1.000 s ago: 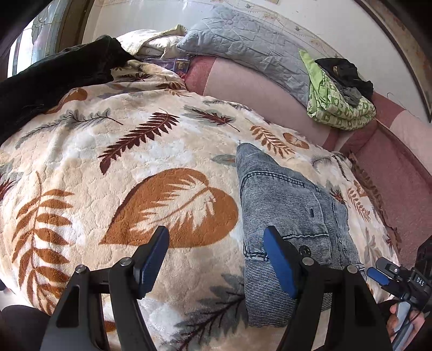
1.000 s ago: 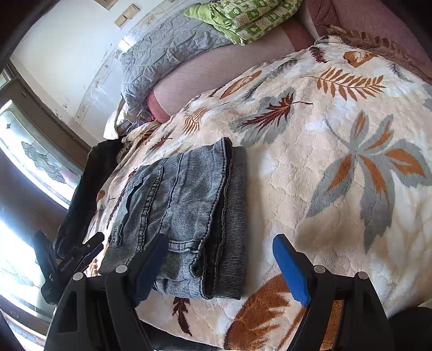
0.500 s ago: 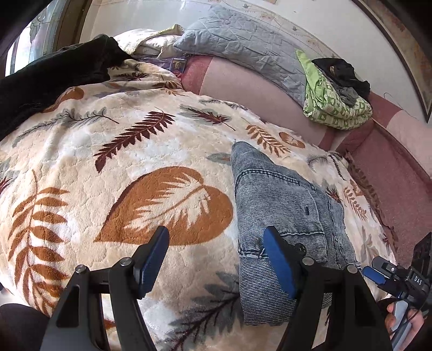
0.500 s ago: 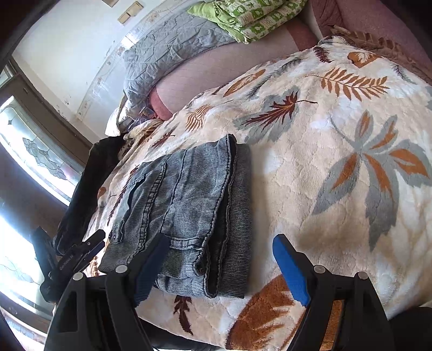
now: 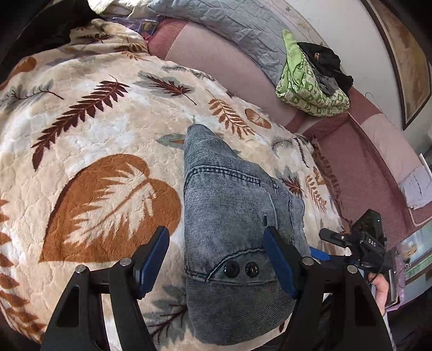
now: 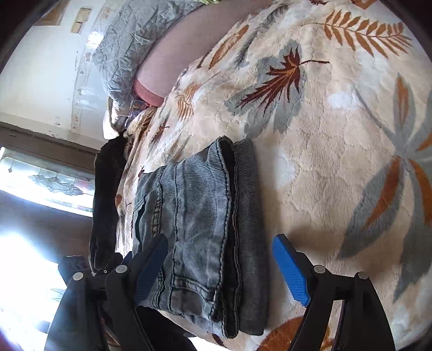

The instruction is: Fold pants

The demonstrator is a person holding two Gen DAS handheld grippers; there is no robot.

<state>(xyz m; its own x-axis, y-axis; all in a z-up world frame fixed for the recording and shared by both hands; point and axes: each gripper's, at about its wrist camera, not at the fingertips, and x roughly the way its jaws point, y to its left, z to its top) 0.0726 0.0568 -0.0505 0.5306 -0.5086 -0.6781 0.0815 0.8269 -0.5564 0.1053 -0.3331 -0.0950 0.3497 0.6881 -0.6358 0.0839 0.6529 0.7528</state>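
Folded grey-blue denim pants [image 5: 232, 216] lie in a compact stack on the leaf-patterned blanket [image 5: 94, 135]. In the left wrist view my left gripper [image 5: 218, 259] is open above the near end of the stack, its blue pads either side of the two dark buttons, not pressing. The other gripper shows at the right edge there, held by a hand [image 5: 383, 289]. In the right wrist view the pants [image 6: 199, 216] show their layered edges, and my right gripper [image 6: 221, 264] is open, straddling the near end without gripping.
A pink headboard cushion [image 5: 232, 62] with a grey quilted pillow [image 5: 232, 24] runs along the far side. A green patterned cloth [image 5: 307, 89] with dark clothes sits on it. A black garment [image 6: 108, 194] lies beside the pants near the window.
Both grippers have swung toward the pants, so the stack now sits between each pair of fingers. The pants themselves have not moved, and the jaws have kept the same width.
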